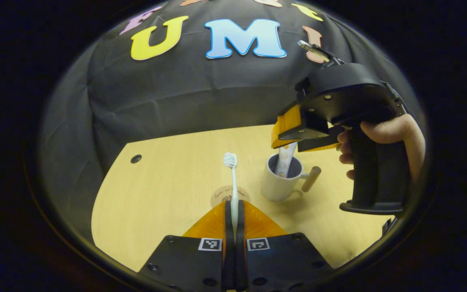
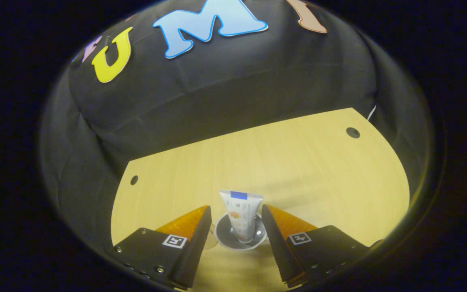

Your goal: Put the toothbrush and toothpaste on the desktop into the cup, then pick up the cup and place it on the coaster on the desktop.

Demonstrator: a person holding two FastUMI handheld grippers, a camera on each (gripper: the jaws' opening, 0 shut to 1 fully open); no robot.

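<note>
Left gripper view. Nearest the lens: left gripper (image 1: pixel 234 227), jaws clenched on the handle of a white toothbrush (image 1: pixel 233 190), which stands up between them, bristle head topmost. Behind it, a round printed coaster (image 1: pixel 221 195) lies flat on the pale wooden desktop (image 1: pixel 156 194), partly hidden by the fingers. To the right and near it, a white mug (image 1: pixel 280 182) with a wooden handle; the toothpaste tube (image 1: pixel 285 160) stands inside. The right gripper (image 1: pixel 298 140), held by a hand (image 1: pixel 387 140), hovers just above the tube.

Right gripper view. Right gripper (image 2: pixel 236 227) jaws are released, spread to either side of the toothpaste tube (image 2: pixel 241 217), neither touching it. Tube leans in the mug (image 2: pixel 239 237), crimped end up.

Handling, as judgement: brush is light, stiff and thin, likely to pivot in the grip; lower it bristles up into the mug. Tube is soft. Mug is probably ceramic, heavier and breakable; take it by the rim wall or handle, and keep it level.
</note>
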